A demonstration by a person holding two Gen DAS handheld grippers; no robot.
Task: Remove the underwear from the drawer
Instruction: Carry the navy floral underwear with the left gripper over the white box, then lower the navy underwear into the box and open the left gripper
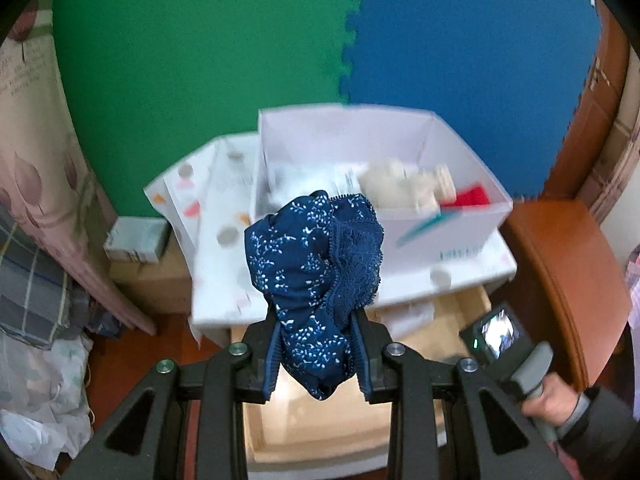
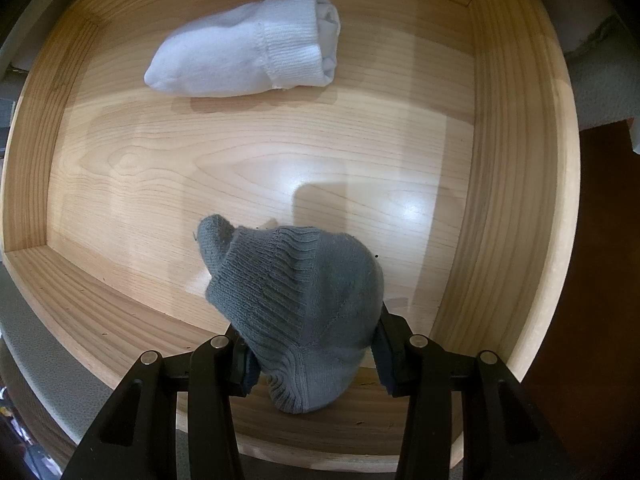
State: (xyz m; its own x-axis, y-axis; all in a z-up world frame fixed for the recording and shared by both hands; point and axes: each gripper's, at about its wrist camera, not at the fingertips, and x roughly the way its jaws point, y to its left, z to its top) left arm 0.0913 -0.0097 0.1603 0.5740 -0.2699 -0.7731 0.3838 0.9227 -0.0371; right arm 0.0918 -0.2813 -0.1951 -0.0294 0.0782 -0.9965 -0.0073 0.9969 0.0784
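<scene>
The left hand-held gripper [image 1: 316,354] is clamped on a bunched pair of navy underwear [image 1: 316,276], floral-printed with a lace edge, which stands up between its blue pads and hangs a little below them. It is pitched steeply downward, held above the open wooden drawer [image 1: 320,436], with a white storage box [image 1: 276,148] of folded items on the far side and green and blue foam mats [image 1: 200,60] on the wall behind. At the lower right of that view a hand [image 1: 548,396] in a dark sleeve grips the handle of the other tool. The right hand-held gripper [image 2: 314,354] points straight down into the drawer [image 2: 516,184] and is closed on a grey sock bundle [image 2: 296,304] near the drawer's near wall. A rolled white sock pair [image 2: 244,52] lies on the drawer floor at the far side, well apart from the grey one.
</scene>
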